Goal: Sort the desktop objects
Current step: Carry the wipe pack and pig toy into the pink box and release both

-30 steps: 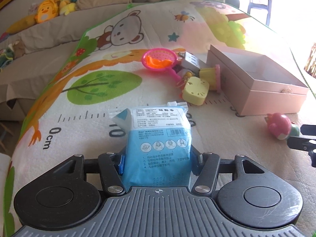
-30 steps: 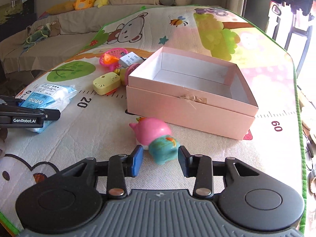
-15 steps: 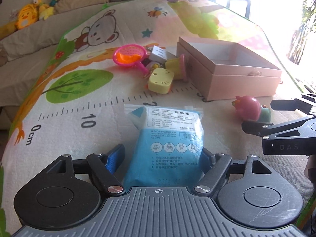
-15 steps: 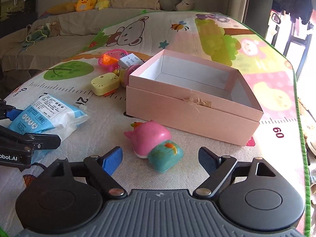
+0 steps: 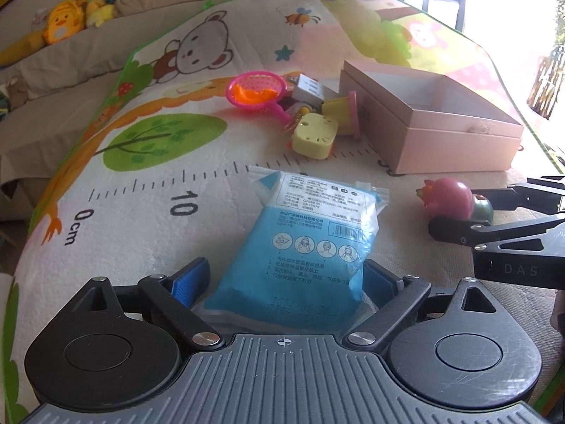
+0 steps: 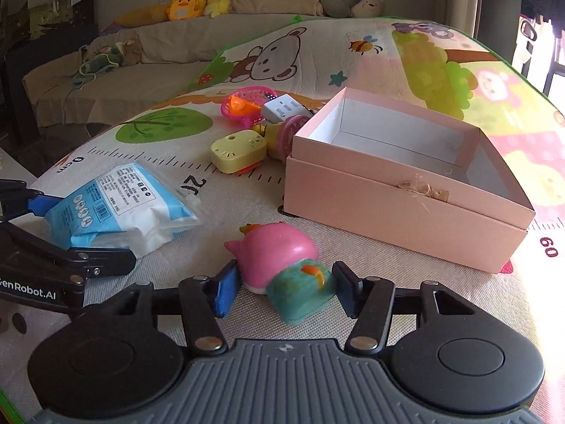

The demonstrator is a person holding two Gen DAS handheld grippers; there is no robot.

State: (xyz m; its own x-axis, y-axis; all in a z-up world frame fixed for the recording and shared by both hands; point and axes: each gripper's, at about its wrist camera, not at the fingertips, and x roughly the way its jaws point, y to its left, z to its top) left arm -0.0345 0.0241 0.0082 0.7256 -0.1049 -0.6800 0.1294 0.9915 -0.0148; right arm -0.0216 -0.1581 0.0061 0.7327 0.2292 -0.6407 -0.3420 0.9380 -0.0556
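Observation:
A blue and white mask packet (image 5: 303, 243) lies on the play mat between the fingers of my left gripper (image 5: 286, 279), which is open around its near end. It also shows in the right wrist view (image 6: 116, 205). A pink and teal toy (image 6: 286, 265) lies between the fingers of my right gripper (image 6: 282, 293), whose jaws stand close on both sides of it without a clear grip. The toy also shows in the left wrist view (image 5: 452, 201). An open pink box (image 6: 406, 180) stands beyond the toy.
A pile of small toys lies left of the box: a pink strainer (image 5: 256, 90), a yellow cat-shaped case (image 5: 314, 136), a white block (image 6: 284, 109), a yellow and pink cup (image 5: 344, 109). A sofa with plush toys (image 6: 187, 7) is behind the mat.
My left gripper has opened wide around the packet, which now lies on the mat. My right gripper opened wide, then narrowed again around the pink toy.

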